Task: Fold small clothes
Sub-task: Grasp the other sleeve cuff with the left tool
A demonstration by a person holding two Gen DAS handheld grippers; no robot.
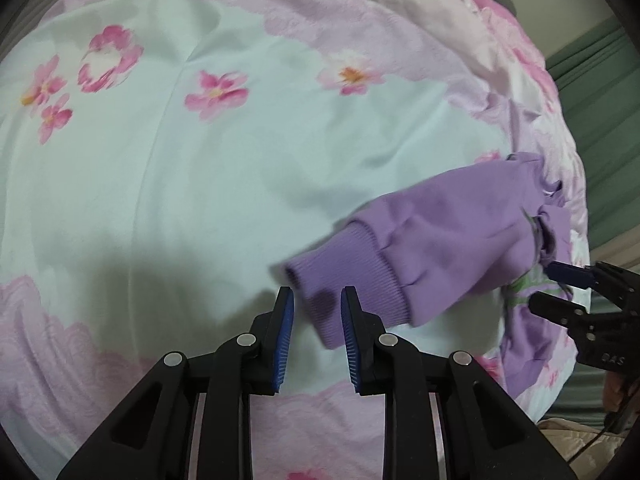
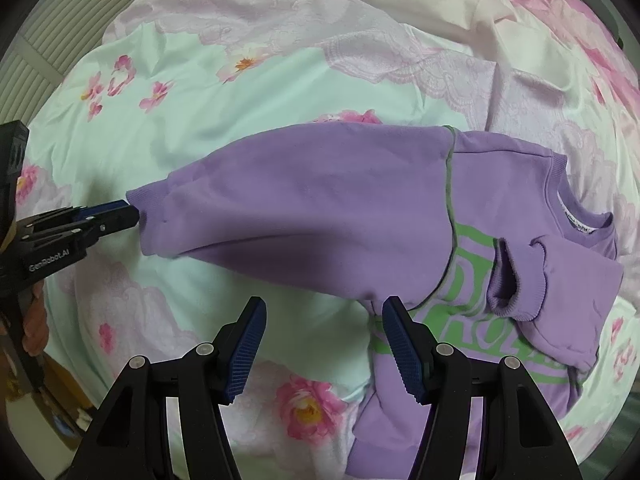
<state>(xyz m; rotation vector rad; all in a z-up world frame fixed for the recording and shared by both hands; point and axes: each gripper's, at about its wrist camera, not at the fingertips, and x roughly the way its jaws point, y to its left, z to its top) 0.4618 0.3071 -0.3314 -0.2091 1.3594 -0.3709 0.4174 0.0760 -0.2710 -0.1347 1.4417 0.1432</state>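
Purple kids' sweatshirt (image 2: 500, 208) is lying on the floral bedsheet (image 2: 200, 128) toward its right edge, one sleeve (image 2: 304, 208) stretching out leftward. Left gripper (image 1: 317, 300) is sitting narrowly parted, ribbed cuff (image 1: 352, 280) at its tips; contact unclear, likely lining up to fold the sleeve in. Right gripper (image 2: 324, 312) is hovering wide at the armpit, holding nothing. Only the right wrist view is showing the green print (image 2: 464, 280) and the second sleeve already folded across.
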